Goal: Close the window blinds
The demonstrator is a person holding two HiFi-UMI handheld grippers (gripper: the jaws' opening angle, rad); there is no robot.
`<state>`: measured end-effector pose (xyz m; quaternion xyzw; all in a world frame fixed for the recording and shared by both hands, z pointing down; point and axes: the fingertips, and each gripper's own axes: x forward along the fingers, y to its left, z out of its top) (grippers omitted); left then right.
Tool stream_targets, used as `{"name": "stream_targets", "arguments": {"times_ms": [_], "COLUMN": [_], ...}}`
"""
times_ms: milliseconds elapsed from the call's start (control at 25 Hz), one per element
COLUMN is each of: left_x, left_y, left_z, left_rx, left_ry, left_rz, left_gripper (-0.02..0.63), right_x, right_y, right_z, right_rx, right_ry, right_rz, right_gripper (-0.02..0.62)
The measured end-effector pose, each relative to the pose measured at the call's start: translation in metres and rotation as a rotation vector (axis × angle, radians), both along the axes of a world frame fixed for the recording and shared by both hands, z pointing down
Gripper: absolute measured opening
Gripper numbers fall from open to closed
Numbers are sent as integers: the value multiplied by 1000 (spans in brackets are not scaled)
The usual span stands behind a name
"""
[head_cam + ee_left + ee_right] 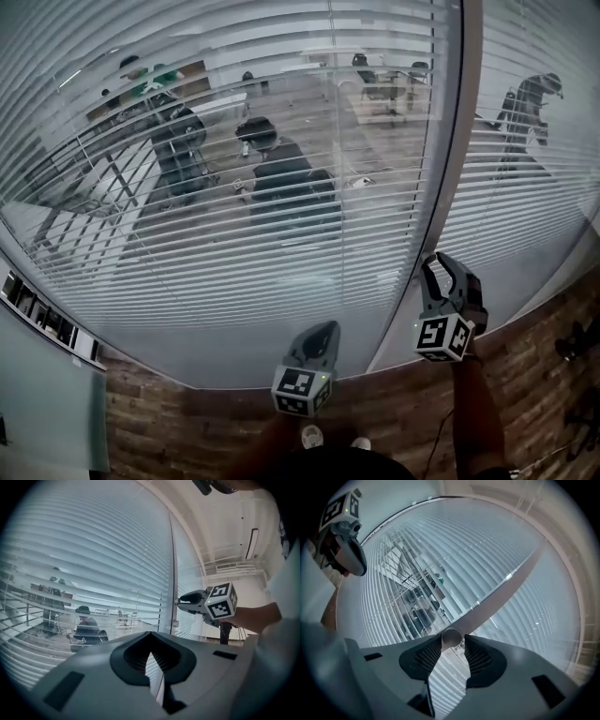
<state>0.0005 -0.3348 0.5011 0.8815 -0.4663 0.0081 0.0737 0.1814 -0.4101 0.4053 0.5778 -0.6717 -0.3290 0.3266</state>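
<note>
Mid-closing, I reckon: my right gripper point(452, 640) gapes loose around the small grey round knob point(451, 635) at twelve o'clock, needing a fresh clamp and twist.

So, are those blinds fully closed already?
No, the slats are tilted open enough that a person on the far side shows clearly through them.

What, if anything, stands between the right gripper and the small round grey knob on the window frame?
Nothing visible: the small round grey knob sits between the right gripper's open jaws, at their tips.
</note>
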Motion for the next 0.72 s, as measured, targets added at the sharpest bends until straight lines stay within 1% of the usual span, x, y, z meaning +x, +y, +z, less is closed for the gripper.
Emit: {"name": "stream_targets", "arguments": {"times_ms": [120,200,400,720], "left_x": [1,1,-3,-11], "left_y": [0,1,4,5], "left_z": [3,6,11,20], "left_rx": [-6,-12,-29,-42], "left_ry": [-1,-4,-11,-20], "left_rz": [-2,0,-8,-22], "left_gripper": [-8,-8,-8,-8], "right_x": [-1,-2,-3,-3], "right_y": [-6,-8,-6,-6], "right_z": [7,8,4,9], "right_rx": [3,10,59,71], "right_ry": [66,90,155,221], "right_rz": [-12,-15,-13,-20], "right_gripper": [137,137,137,130]}}
